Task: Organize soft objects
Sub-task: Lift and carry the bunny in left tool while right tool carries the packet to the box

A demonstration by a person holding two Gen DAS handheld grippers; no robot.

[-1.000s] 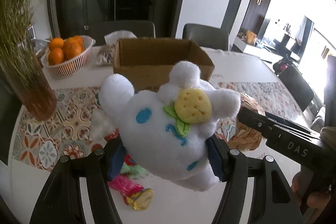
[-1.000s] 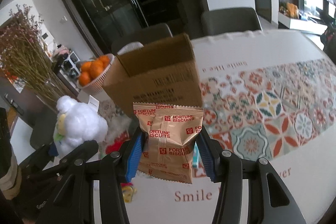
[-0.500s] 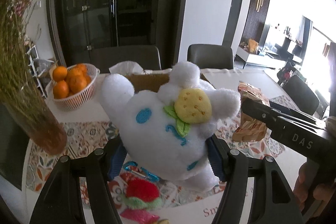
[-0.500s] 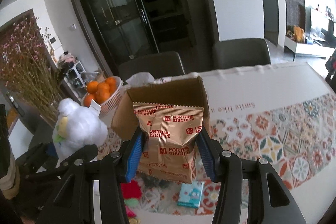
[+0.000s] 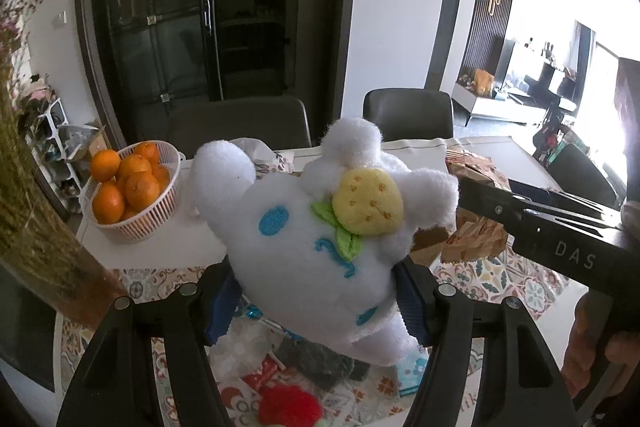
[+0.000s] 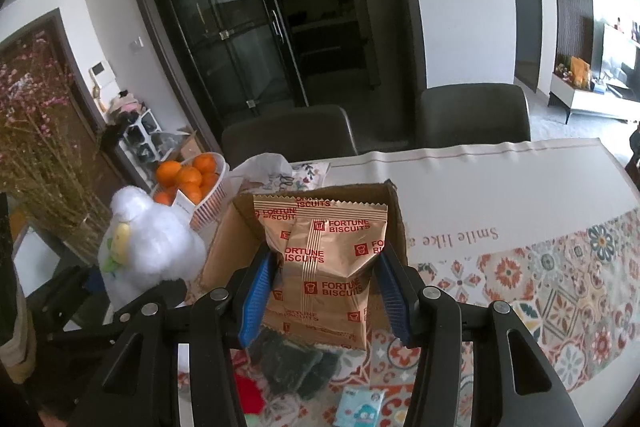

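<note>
My left gripper (image 5: 316,301) is shut on a white plush toy (image 5: 320,227) with blue stitching and a yellow strawberry, held above the table. The plush also shows at the left of the right wrist view (image 6: 148,247). My right gripper (image 6: 320,287) is shut on a gold Fortune Biscuits packet (image 6: 324,267), held up in front of the open cardboard box (image 6: 224,247). The packet shows in the left wrist view (image 5: 472,239) beside the plush. The box is mostly hidden behind both held things.
A white basket of oranges (image 5: 128,195) stands at the back left, by a vase of dried flowers (image 5: 48,259). On the patterned runner (image 6: 560,287) lie a dark soft item (image 6: 292,363), a red plush piece (image 5: 288,407) and a small blue packet (image 6: 360,407). Two chairs (image 6: 472,119) stand behind the table.
Both grippers have risen and moved towards the box with their loads. The packet now overlaps the box opening, and more of the items on the runner show below.
</note>
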